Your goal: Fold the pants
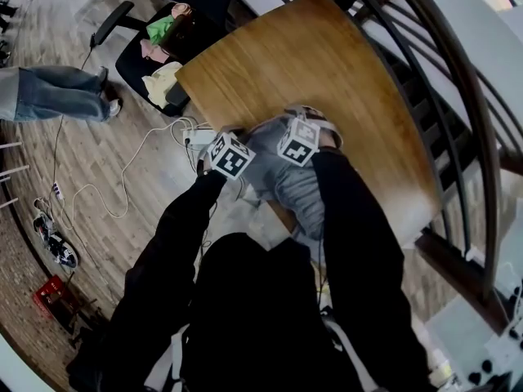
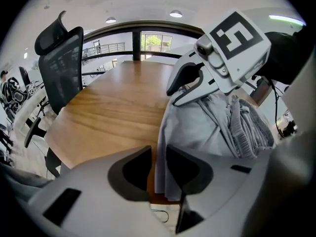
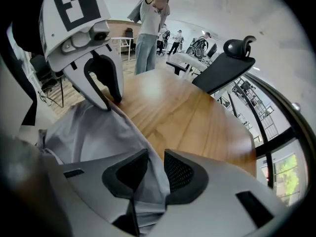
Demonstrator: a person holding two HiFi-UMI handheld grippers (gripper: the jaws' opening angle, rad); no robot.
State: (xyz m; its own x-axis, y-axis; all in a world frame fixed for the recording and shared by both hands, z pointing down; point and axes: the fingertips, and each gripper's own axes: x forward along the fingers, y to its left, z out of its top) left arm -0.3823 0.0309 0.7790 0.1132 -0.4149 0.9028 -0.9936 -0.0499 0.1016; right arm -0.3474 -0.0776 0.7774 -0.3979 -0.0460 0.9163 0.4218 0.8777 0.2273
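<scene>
- My left gripper (image 2: 157, 168) had its jaws closed on only a thin edge of the pants (image 2: 202, 132). I judged that so slim a bite could slip out under a pull.
- My right gripper (image 3: 153, 174), at 3 o'clock of the left, had its jaws clamped on a thicker fold. They might have caught extra layers and set the fold crooked.
- The pants lay bunched at the 6 o'clock edge of the worktop (image 1: 327, 64) and seemed partly to overhang it. An uneven tug could have dragged them off.
- The floor (image 1: 82, 153) at 9 o'clock was where dropped cloth would land.
- The chair (image 1: 135, 68) at 11 o'clock stood well apart, so it was no hazard.
</scene>
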